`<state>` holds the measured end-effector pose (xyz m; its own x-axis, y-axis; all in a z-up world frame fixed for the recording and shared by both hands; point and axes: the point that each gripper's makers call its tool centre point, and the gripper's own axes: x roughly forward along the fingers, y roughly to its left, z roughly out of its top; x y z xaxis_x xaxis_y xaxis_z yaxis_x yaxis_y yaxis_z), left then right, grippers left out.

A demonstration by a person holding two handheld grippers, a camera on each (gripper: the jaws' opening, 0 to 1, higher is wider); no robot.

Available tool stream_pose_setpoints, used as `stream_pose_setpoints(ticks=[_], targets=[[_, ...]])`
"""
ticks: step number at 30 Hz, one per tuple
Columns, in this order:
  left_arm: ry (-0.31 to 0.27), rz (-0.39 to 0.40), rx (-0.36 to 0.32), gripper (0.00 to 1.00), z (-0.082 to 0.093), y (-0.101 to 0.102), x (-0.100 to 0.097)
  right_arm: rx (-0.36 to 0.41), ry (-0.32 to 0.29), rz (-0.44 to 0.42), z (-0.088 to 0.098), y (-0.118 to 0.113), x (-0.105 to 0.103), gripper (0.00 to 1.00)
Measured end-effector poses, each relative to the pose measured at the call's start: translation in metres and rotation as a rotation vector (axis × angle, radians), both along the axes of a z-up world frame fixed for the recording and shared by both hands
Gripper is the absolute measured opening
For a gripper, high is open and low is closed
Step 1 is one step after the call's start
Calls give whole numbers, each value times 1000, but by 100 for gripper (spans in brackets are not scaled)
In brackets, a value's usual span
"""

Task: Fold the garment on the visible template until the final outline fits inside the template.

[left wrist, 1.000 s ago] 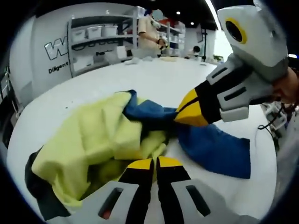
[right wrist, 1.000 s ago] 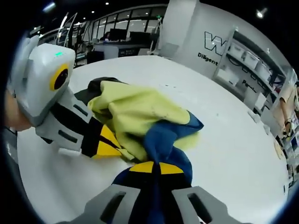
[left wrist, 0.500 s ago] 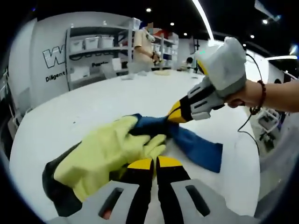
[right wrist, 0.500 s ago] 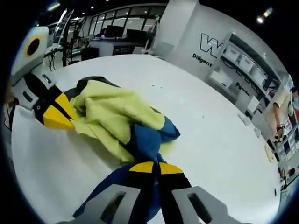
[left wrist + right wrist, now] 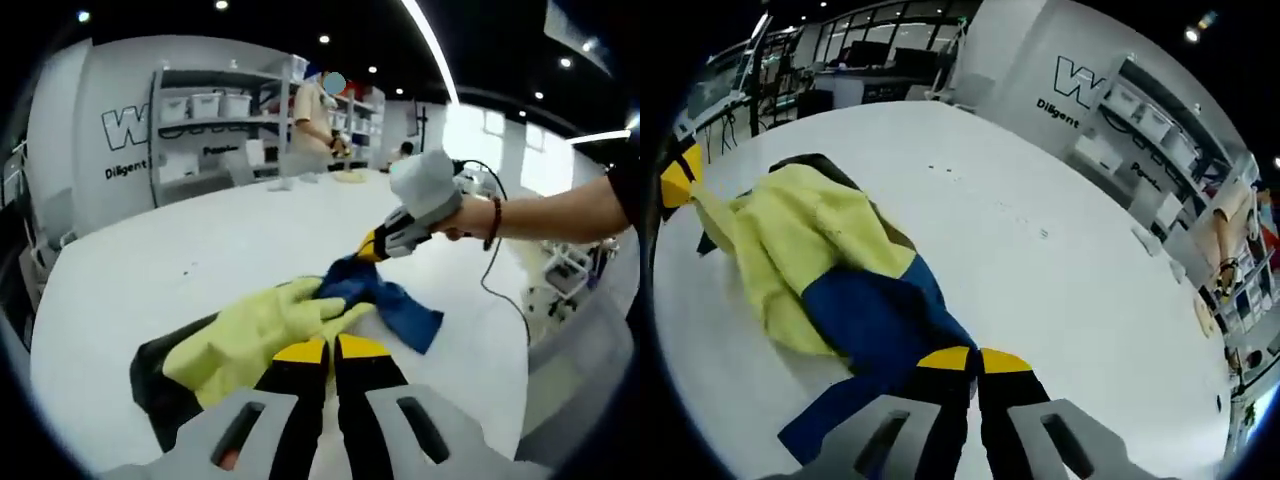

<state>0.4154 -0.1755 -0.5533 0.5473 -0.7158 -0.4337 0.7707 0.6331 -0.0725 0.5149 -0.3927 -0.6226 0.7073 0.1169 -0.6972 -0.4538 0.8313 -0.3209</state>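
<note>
My left gripper (image 5: pixel 331 350) has its jaws closed together on the yellow edge of the garment (image 5: pixel 260 325), low over the white table (image 5: pixel 180 260). My right gripper (image 5: pixel 973 360) is likewise clamped tight, on the blue part. The garment, yellow, blue and black, lies stretched between the two on the table. Farther off, shelves (image 5: pixel 205 110) with white bins stand against the wall. A person (image 5: pixel 315 125) stands at the table's far end.
</note>
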Motion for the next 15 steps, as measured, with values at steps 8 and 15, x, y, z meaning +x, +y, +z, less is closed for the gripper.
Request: stream_pose_setpoints(ticks=[8,15], targets=[[25,-42,33,3,-10,32,-29,-35,23,-23,-3,-18,9,0],[61,-93,78,3,-20,47,-52,-16,38,-57,-3,-27,16,0]])
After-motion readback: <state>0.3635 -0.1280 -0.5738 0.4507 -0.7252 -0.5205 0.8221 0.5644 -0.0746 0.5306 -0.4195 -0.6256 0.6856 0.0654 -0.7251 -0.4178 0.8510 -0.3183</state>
